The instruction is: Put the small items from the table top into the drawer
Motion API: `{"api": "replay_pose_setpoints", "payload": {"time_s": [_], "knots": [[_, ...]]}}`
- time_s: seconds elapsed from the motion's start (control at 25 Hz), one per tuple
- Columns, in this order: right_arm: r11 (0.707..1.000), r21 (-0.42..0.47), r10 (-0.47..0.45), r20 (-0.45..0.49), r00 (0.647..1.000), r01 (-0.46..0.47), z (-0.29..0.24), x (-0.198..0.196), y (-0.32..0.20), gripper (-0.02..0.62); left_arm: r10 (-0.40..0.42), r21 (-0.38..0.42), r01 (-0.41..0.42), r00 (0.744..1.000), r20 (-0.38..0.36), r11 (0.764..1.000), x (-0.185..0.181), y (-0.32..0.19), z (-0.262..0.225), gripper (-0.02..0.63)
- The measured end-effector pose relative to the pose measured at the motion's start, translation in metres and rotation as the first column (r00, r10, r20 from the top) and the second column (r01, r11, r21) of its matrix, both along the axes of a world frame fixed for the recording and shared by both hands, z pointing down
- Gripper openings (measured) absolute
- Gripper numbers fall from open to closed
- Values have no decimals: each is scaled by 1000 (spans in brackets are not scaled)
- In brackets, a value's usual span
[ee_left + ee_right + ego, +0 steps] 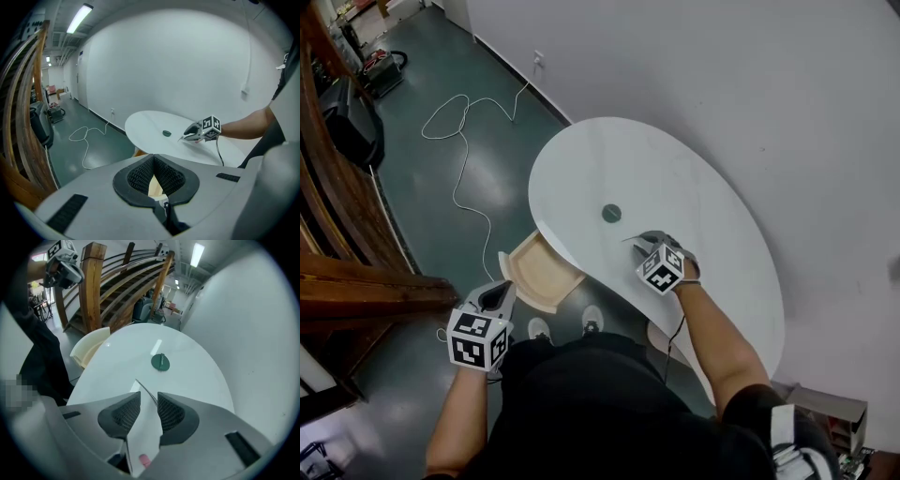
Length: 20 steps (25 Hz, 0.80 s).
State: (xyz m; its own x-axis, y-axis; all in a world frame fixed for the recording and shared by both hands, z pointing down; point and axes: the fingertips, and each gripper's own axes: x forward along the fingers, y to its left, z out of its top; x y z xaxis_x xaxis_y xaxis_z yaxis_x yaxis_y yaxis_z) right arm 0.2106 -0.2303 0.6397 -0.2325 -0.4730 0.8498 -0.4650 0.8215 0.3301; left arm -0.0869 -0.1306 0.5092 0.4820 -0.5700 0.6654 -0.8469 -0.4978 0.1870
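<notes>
A dark green round disc (pixel 611 213) (pixel 160 362) lies near the middle of the white rounded table (pixel 703 169). My right gripper (pixel 643 241) (pixel 149 401) rests low on the table just in front of the disc. Its pads stand apart, and a thin white card (pixel 145 427) stands on edge in the gap, leaning toward the right pad. The pale wooden drawer (pixel 539 272) (pixel 89 350) is pulled out from under the table's left edge and looks empty. My left gripper (pixel 499 292) (pixel 153 159) hangs off the table, near the drawer's front, tips together and holding nothing.
A white cable (pixel 459 141) loops over the green floor to a wall socket. Dark wooden stair rails (pixel 356 281) rise at the left, with black equipment (pixel 352 117) behind them. The white wall runs close behind the table. The person's shoes (pixel 565 323) show under the table edge.
</notes>
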Motion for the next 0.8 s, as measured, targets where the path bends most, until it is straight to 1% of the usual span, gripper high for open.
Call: {"api": "replay_pose_setpoints", "payload": {"time_s": [0.16, 0.32, 0.4, 0.56, 0.76, 0.8], "knots": [[995, -33, -99, -75, 992, 97, 11, 10, -13, 98, -46, 5, 46, 999, 1, 999, -6, -6, -3, 14], [979, -90, -193, -146, 970, 181, 23, 20, -20, 98, -70, 5, 70, 998, 0, 998, -5, -11, -3, 14], [970, -109, -232, -167, 958, 216, 25, 22, -22, 98, -75, 8, 75, 997, -2, 997, -4, -13, -4, 14], [956, -144, -279, -172, 945, 256, 28, 20, -24, 98, -87, 12, 87, 996, -3, 996, -4, -18, -3, 14], [947, -186, -290, -141, 947, 262, 30, 20, -24, 97, -95, 17, 95, 995, -11, 995, -1, -23, -5, 14], [946, -195, -287, -136, 948, 259, 31, 20, -23, 86, -94, 18, 94, 996, -12, 995, 0, -23, -5, 14]]}}
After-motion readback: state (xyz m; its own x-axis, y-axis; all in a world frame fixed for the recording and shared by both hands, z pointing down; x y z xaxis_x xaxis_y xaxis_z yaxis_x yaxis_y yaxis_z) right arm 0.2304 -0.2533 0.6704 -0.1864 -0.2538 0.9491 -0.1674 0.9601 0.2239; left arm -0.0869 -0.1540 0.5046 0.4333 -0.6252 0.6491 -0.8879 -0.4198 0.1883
